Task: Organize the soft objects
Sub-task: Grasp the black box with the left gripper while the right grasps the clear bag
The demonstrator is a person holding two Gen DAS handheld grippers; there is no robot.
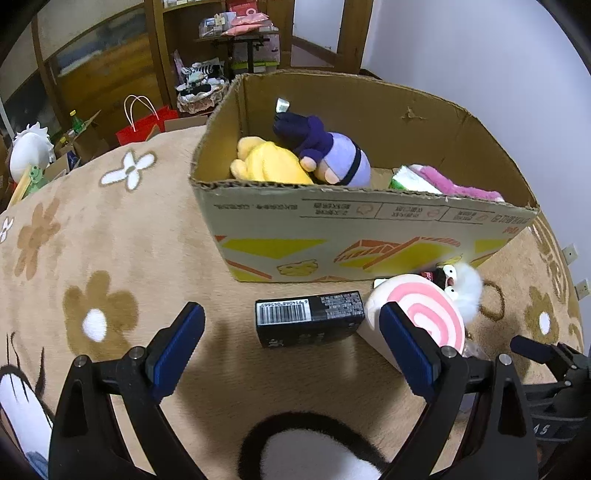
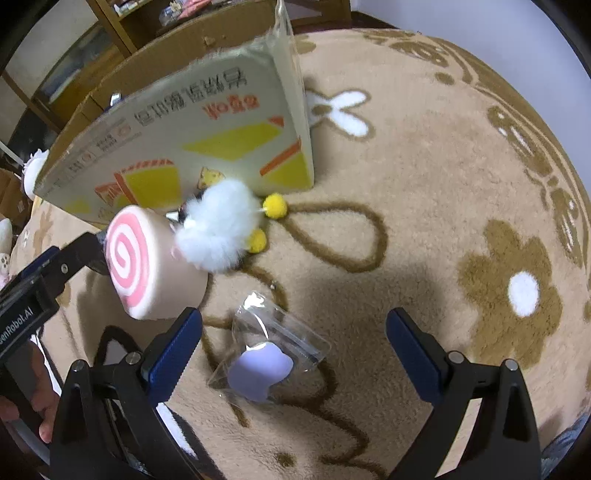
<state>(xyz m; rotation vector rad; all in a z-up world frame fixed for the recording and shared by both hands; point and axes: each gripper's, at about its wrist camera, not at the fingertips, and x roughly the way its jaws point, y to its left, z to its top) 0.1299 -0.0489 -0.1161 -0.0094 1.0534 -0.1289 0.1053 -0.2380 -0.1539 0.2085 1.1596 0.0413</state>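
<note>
A cardboard box [image 1: 369, 229] stands on the tan flower rug and holds a yellow plush [image 1: 266, 162], a purple doll [image 1: 332, 155] and a pink plush [image 1: 454, 184]. In front of it lie a black carton [image 1: 306, 319], a pink-swirl roll cushion [image 1: 424, 314] and a white fluffy toy [image 1: 465, 284]. My left gripper [image 1: 291, 332] is open, low over the rug, with the black carton between its fingers' line. My right gripper [image 2: 295, 343] is open just above a lilac soft piece in a clear bag [image 2: 262, 365]. The roll cushion [image 2: 147, 262], the fluffy toy [image 2: 218, 229] and the box [image 2: 192, 136] lie beyond it.
Beyond the rug's far edge are a red paper bag [image 1: 144, 125], a white plush [image 1: 29, 147], small boxes and wooden shelves [image 1: 236, 33]. The other gripper's body [image 2: 33, 295] shows at the left of the right wrist view. Bare rug [image 2: 461, 184] lies to the right.
</note>
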